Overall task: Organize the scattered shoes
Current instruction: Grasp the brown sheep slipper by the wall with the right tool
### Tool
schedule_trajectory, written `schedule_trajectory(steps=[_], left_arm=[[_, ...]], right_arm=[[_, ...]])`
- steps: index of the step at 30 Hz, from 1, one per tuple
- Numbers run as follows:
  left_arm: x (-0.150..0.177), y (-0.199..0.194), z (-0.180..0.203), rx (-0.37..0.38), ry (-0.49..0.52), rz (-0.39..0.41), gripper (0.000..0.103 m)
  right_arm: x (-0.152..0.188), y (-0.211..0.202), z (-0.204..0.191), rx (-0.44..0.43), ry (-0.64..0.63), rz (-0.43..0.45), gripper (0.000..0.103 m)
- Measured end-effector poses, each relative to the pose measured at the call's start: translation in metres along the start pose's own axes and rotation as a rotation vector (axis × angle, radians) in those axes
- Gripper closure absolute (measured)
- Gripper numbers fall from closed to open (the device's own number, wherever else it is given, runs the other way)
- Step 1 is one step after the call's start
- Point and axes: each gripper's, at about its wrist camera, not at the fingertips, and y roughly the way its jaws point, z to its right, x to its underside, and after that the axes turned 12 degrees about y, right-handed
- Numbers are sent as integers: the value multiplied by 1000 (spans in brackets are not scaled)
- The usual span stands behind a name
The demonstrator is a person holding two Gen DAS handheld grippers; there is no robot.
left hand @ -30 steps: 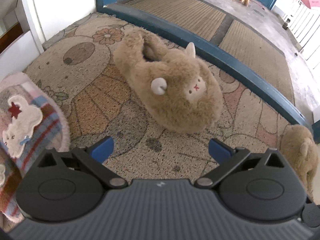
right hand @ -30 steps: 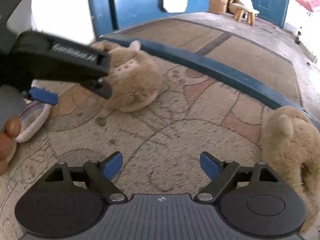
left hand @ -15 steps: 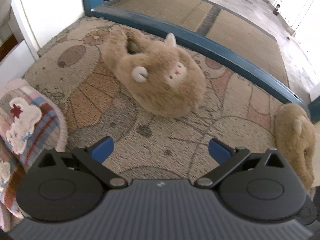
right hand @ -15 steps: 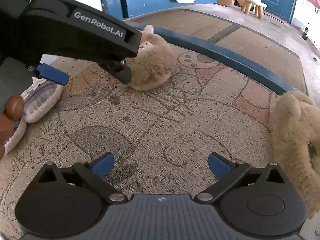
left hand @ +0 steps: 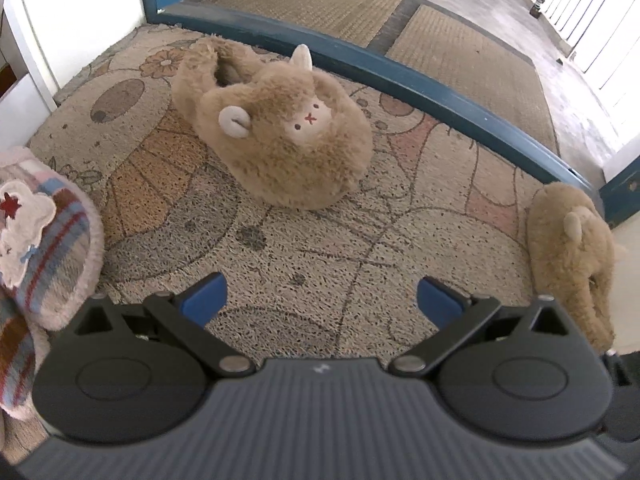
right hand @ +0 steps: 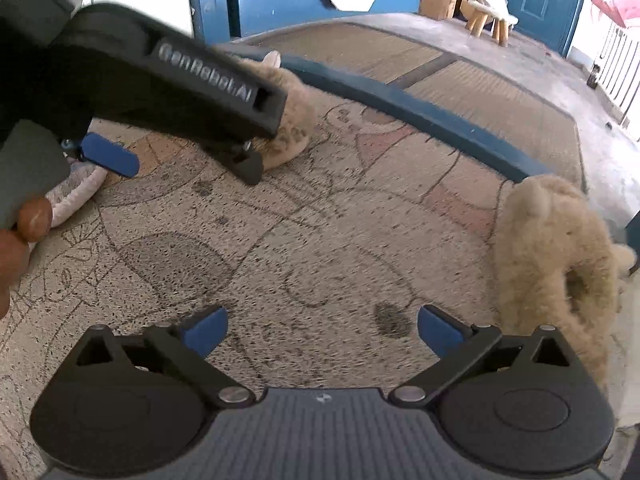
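Patterned doormat [left hand: 320, 264], fluffy sheep slipper [left hand: 276, 132] beyond spread left gripper [left hand: 320, 300] fingers [left hand: 204, 298].

Daylight, bright and diffuse in both views. Strongest light enters from the upper right, where the white railing [left hand: 588, 20] is overexposed and loses detail. Shadows on the patterned mat [left hand: 320, 248] are soft and weak; a faint one sits under the near sheep slipper [left hand: 280, 136]. No hard glare on the mat. Fisheye bends the blue threshold strip [left hand: 400, 76] into an arc; corners vignette dark. Left wrist view sharp. Right wrist view shows motion blur: the left gripper [right hand: 192, 168] lettering smears, mat texture streaks, second slipper [right hand: 556, 264] soft.
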Motion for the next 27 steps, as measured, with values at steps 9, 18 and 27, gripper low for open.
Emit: schedule_trajectory(steps=[9, 18, 27], left_arm=[[7, 5, 11, 24, 20, -27, 0], [10, 7, 13, 16, 36, -38, 0], [10, 13, 1, 13, -5, -61, 0]], right_arm=[[-5, -34, 50, 155, 45, 130, 1], [-7, 9, 87, 188, 63, 19, 46], [-11, 23, 94, 176, 139, 11, 88]])
